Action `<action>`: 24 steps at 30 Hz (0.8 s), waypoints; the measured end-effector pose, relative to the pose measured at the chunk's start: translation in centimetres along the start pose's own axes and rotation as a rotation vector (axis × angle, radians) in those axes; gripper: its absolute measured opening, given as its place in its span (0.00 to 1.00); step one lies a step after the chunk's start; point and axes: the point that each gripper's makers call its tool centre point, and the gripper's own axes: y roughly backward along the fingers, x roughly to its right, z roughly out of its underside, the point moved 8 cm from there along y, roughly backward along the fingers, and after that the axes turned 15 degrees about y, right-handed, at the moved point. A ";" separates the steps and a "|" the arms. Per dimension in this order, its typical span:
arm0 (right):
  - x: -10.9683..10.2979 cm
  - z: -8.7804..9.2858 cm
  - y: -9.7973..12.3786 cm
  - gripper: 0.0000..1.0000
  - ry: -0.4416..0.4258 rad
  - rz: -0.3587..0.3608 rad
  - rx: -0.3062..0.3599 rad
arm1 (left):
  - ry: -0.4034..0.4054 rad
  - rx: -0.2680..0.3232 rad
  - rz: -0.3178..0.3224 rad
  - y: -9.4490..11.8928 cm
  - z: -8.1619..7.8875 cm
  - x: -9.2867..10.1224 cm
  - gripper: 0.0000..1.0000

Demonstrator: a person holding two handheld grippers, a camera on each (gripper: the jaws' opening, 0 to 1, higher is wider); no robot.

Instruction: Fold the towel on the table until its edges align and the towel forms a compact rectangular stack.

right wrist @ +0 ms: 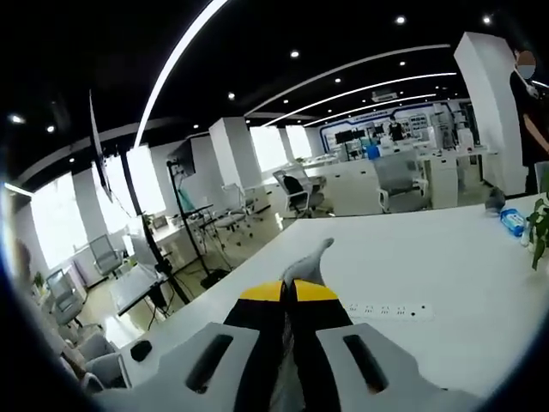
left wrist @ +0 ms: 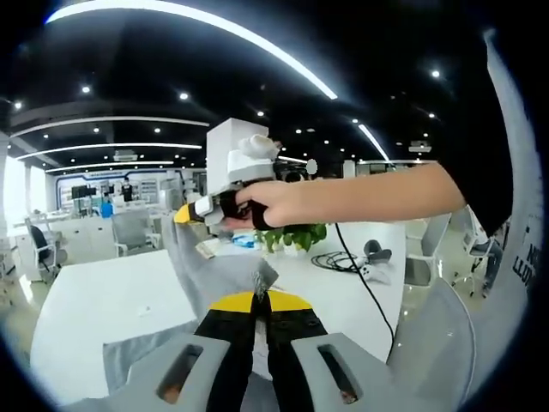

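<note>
The towel [left wrist: 219, 275] is grey, thin and limp. In the left gripper view it is lifted off the white table [left wrist: 103, 300]: one part hangs from the far gripper, a creased span runs down toward the near jaws, and a lower flap lies on the tabletop at near left.

The left gripper [left wrist: 260, 300] has its yellow-tipped jaws closed together on a fold of the towel; a small peak of cloth protrudes just beyond the tips.

The right gripper [left wrist: 190, 212] appears in the same view, held by a hand [left wrist: 266, 204], farther away and higher. Its yellow tip meets the upper edge of the towel. In the right gripper view the right gripper [right wrist: 287, 292] has its jaws pressed together with a grey corner of the towel [right wrist: 309, 262] standing up between the tips.

Legible writing: partial white letters "LLU" on a dark sleeve [left wrist: 515, 257] at far right. A white power strip [right wrist: 386, 311] lies on the table to the right of the jaws; its markings are too small to read.
</note>
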 end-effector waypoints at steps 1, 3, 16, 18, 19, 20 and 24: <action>-0.2 0.0 -0.2 0.00 0.003 -0.004 -0.003 | 0.004 0.001 -0.004 0.2 0.1 -0.1 0.04; -0.5 0.0 -0.4 0.00 0.006 -0.009 -0.006 | 0.008 0.004 -0.010 0.4 0.2 -0.3 0.04; -2.2 1.4 -2.5 0.00 0.024 -0.022 -0.054 | 0.064 -0.020 -0.083 2.2 2.3 -2.8 0.04; -2.7 1.7 -3.0 0.00 0.023 -0.029 -0.061 | 0.076 -0.026 -0.093 2.6 2.7 -3.1 0.04; -2.7 1.8 -3.1 0.00 0.023 -0.030 -0.062 | 0.085 -0.024 -0.098 2.8 2.8 -3.2 0.04; -3.0 1.9 -3.4 0.00 0.024 -0.035 -0.067 | 0.094 -0.025 -0.103 3.0 3.0 -3.3 0.04; -3.9 2.3 -4.4 0.00 0.032 -0.047 -0.081 | 0.110 -0.039 -0.131 3.8 3.7 -4.1 0.04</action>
